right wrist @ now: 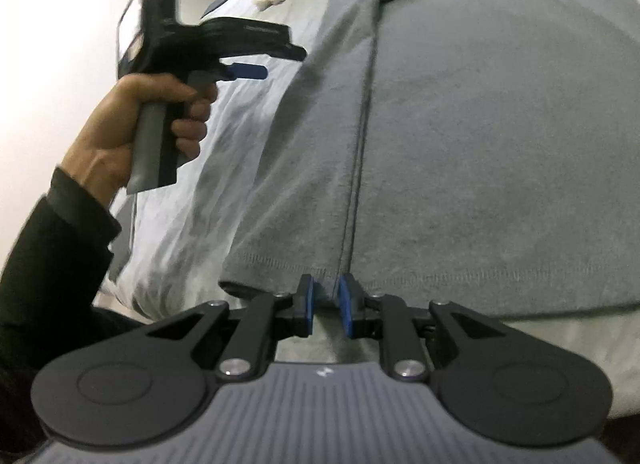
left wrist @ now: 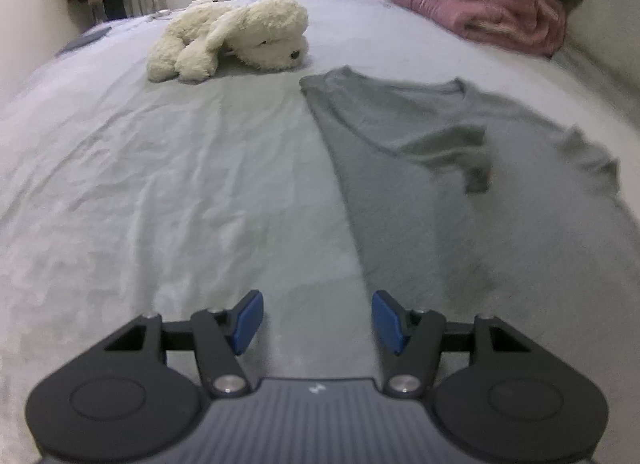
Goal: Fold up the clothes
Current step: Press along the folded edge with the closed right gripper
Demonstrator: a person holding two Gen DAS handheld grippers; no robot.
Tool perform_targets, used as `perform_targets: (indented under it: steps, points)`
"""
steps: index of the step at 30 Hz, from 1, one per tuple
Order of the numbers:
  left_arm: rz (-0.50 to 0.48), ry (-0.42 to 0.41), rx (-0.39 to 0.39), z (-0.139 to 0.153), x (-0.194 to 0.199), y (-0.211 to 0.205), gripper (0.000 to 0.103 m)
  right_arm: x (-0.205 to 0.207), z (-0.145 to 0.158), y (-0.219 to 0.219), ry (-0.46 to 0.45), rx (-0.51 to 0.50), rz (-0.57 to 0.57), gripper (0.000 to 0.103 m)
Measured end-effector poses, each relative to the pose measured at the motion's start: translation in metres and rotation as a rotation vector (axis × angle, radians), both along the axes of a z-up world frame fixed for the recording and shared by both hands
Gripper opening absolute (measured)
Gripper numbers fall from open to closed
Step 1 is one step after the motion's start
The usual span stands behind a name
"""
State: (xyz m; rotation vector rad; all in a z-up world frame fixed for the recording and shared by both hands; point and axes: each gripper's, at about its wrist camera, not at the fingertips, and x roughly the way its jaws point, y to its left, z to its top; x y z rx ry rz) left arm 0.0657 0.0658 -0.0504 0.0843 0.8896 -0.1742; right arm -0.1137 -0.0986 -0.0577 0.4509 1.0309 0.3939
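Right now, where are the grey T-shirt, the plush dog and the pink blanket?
grey T-shirt [left wrist: 420, 184]: left wrist view, chest area.
plush dog [left wrist: 240, 32]: left wrist view, its back.
pink blanket [left wrist: 500, 12]: left wrist view, rolled fold.

We count one grey T-shirt [left wrist: 420, 168], one white plush dog [left wrist: 236, 36], two grippers, left [left wrist: 317, 320] and right [right wrist: 326, 304], one bed [left wrist: 160, 184].

Grey T-shirt [left wrist: 460, 184] (sleeve folded) beside tongs [left wrist: 317, 320]
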Motion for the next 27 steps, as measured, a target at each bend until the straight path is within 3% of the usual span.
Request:
perform_targets:
  steps: [6, 10, 11, 12, 13, 19, 27]
  points:
    - [-0.015, 0.012, 0.008, -0.003, -0.003, -0.001, 0.062, 0.007, -0.002, -0.01, 0.041, 0.049, -0.065, 0.021]
    - [-0.007, 0.022, -0.007, -0.004, -0.002, 0.001, 0.062, 0.009, -0.003, -0.001, 0.021, 0.047, -0.014, 0.024]
    - [-0.009, 0.023, -0.006, -0.004, -0.003, 0.001, 0.062, 0.008, -0.003, -0.001, 0.015, 0.048, -0.015, 0.023]
    - [-0.011, 0.024, -0.004, -0.005, -0.003, 0.001, 0.062, 0.008, -0.004, -0.002, 0.018, 0.052, -0.032, 0.013]
    - [-0.013, 0.025, -0.003, -0.005, -0.003, 0.001, 0.062, 0.008, -0.005, -0.004, 0.019, 0.06, -0.05, 0.011]
    - [-0.037, 0.019, 0.027, -0.009, -0.008, 0.001, 0.066, -0.014, 0.009, -0.025, 0.007, 0.111, -0.111, 0.009]
    - [-0.079, -0.011, 0.094, -0.01, -0.014, -0.004, 0.07, -0.013, 0.016, -0.025, -0.026, 0.078, -0.118, 0.009]
